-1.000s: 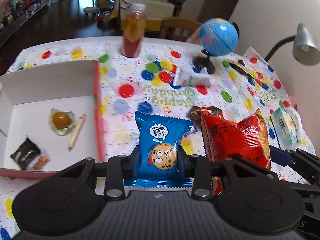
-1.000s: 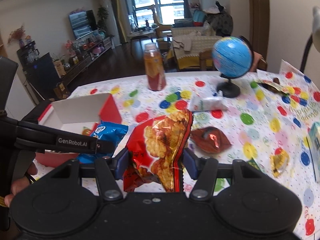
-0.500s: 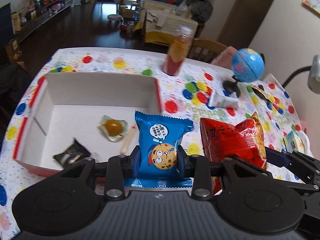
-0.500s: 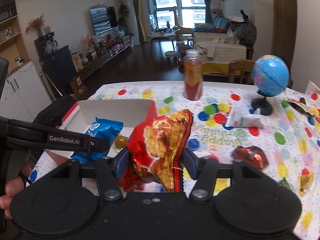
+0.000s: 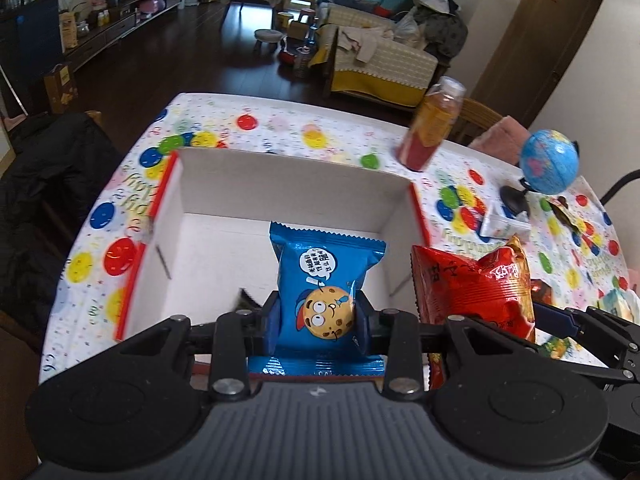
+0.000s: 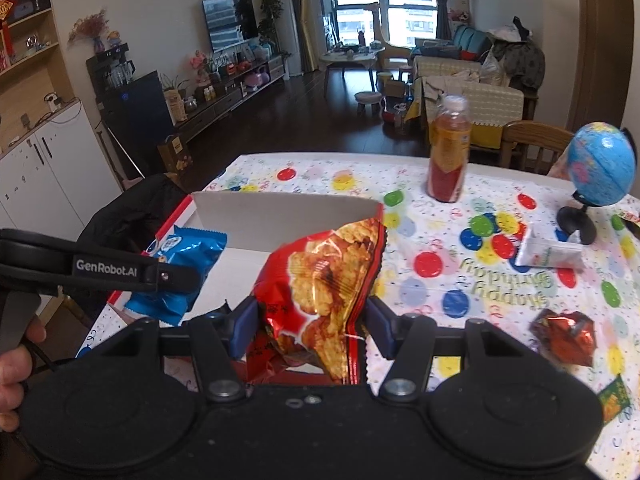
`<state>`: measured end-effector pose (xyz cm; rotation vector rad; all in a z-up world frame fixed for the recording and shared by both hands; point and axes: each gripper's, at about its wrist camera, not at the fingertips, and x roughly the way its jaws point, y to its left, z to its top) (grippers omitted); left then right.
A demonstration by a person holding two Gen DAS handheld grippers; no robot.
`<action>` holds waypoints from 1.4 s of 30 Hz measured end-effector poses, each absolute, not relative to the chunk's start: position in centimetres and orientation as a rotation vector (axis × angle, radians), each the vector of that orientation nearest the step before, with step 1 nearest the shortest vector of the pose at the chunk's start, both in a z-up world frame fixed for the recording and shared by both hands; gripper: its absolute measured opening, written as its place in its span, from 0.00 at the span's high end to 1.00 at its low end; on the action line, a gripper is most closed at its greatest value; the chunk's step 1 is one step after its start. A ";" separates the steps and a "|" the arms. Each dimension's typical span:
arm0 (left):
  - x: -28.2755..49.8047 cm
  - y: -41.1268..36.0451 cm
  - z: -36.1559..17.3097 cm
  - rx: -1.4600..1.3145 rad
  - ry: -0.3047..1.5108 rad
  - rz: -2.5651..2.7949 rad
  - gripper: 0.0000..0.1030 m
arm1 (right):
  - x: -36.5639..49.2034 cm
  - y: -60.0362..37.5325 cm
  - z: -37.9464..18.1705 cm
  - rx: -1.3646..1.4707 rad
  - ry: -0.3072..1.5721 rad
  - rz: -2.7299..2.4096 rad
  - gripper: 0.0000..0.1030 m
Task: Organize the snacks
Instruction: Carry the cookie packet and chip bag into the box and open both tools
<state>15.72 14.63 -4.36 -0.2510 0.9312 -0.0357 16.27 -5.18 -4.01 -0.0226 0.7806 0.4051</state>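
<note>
Blue cookie packet [image 5: 326,280] clamped in the left tool [image 5: 317,320] over the white box [image 5: 280,188] — red snack bag [image 6: 324,280] gripped by the right tool [image 6: 310,328].

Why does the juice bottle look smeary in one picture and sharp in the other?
In the left wrist view the juice bottle is smeared by motion blur and leans because the fisheye lens bends things near the edges; in the right wrist view it stands sharper, and glare shines on the red snack bag.

A blue globe [image 6: 604,164] and an orange-capped drink bottle [image 6: 448,152] stand on the balloon-print tablecloth [image 6: 440,272] (well apart).
</note>
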 end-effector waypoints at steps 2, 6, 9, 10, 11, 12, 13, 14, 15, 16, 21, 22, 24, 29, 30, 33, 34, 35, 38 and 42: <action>16.1 15.6 -4.8 -0.249 0.939 -0.027 0.66 | 16.8 -4.3 -4.5 -0.027 0.792 0.403 0.45; 17.2 17.4 -5.8 -0.242 0.957 -0.009 0.66 | 18.1 -2.8 -5.5 -0.032 0.818 0.396 0.45; 18.4 18.7 -6.7 -0.238 0.972 0.002 0.66 | 19.1 -1.7 -6.2 -0.039 0.831 0.393 0.45; 18.8 19.1 -7.0 -0.238 0.978 0.006 0.66 | 19.4 -1.3 -6.4 -0.044 0.834 0.392 0.45; 19.3 19.5 -7.4 -0.236 0.984 0.011 0.66 | 19.8 -1.0 -6.7 -0.049 0.837 0.390 0.45; 19.7 19.8 -7.7 -0.234 0.991 0.014 0.66 | 20.1 -0.8 -7.0 -0.052 0.841 0.387 0.46; 20.3 20.0 -8.2 -0.234 1.002 0.015 0.66 | 20.4 -0.5 -7.4 -0.057 0.847 0.385 0.46; 20.8 20.2 -8.6 -0.231 1.010 0.019 0.66 | 20.9 -0.3 -7.8 -0.058 0.856 0.383 0.47; 21.3 20.4 -9.1 -0.223 1.017 0.023 0.66 | 21.3 -0.2 -8.2 -0.056 0.866 0.380 0.48; 21.7 20.4 -9.5 -0.215 1.027 0.025 0.66 | 21.6 0.0 -8.6 -0.055 0.877 0.377 0.48; 23.7 20.5 -11.1 -0.179 1.057 0.012 0.66 | 23.0 0.8 -10.4 -0.062 0.916 0.357 0.49; 24.0 20.5 -11.4 -0.174 1.064 0.009 0.66 | 23.2 0.8 -10.7 -0.055 0.927 0.357 0.49; 24.5 20.5 -12.0 -0.168 1.081 0.000 0.66 | 23.4 0.9 -11.2 -0.047 0.943 0.360 0.49; 25.3 20.0 -12.9 -0.144 1.118 -0.016 0.65 | 23.4 1.3 -11.9 -0.056 0.968 0.360 0.48; 25.4 19.9 -13.0 -0.145 1.130 -0.011 0.65 | 23.4 1.3 -11.9 -0.058 0.972 0.358 0.48; 25.5 19.9 -13.3 -0.145 1.138 -0.008 0.65 | 23.4 1.4 -12.0 -0.065 0.979 0.357 0.46; 25.5 19.9 -13.3 -0.143 1.141 -0.008 0.65 | 23.3 1.4 -12.0 -0.069 0.980 0.357 0.46; 25.5 19.8 -13.3 -0.141 1.145 -0.007 0.65 | 23.3 1.4 -12.0 -0.072 0.981 0.355 0.45; 25.3 19.7 -13.2 -0.143 1.146 -0.009 0.62 | 23.2 1.3 -11.9 -0.068 0.983 0.357 0.39; 24.8 19.5 -12.9 -0.135 1.135 -0.013 0.56 | 22.9 1.1 -11.8 -0.062 0.981 0.350 0.29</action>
